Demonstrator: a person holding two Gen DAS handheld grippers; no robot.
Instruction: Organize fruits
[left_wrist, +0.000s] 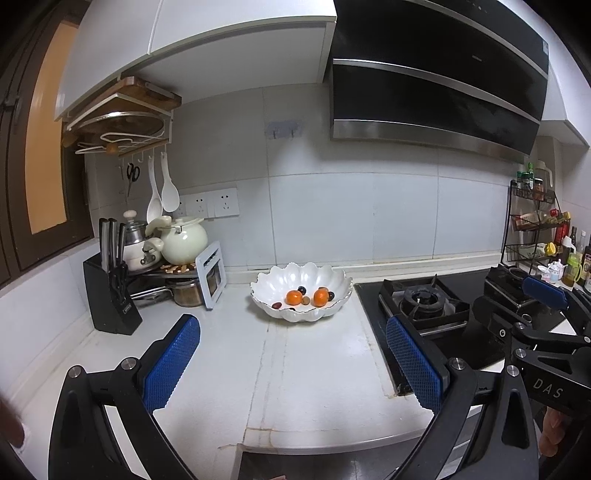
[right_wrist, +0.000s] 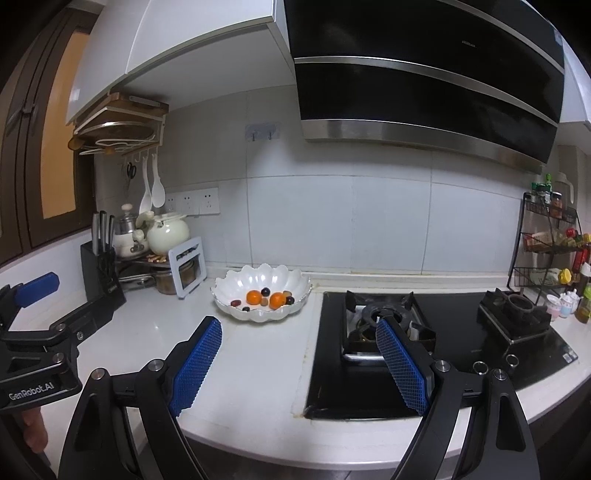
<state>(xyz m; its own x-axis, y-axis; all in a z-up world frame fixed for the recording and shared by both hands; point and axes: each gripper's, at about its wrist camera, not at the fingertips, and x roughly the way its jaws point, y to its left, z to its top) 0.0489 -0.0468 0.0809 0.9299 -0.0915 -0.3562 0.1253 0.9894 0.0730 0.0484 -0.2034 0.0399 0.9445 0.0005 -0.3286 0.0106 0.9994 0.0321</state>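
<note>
Both grippers are hanging over the front edge of the white bench (left_wrist: 314, 369) with nothing in them. The left gripper (left_wrist: 291, 362) has its jaws spread wide, just bare bench between the blue pads. Same deal for the right gripper (right_wrist: 299, 360): jaws wide apart, empty, one pad over the bench and the other over the near burner of the black gas stove (right_wrist: 443, 354).

The fruit is all sitting in a white scalloped bowl (left_wrist: 301, 275) at the back of the bench, near the tiled wall and just left of the stove. Inside are two oranges (left_wrist: 294, 297), a few dark round fruits (left_wrist: 302, 290) that could be grapes or similar, and one or two small brownish bits too tiny to make out. The bowl is well apart from both grippers.

Left of the bowl there's a black knife block (left_wrist: 110, 295) and a cream kettle (left_wrist: 183, 240) on a corner rack. A spice rack (right_wrist: 546, 243) stands at the far right.
</note>
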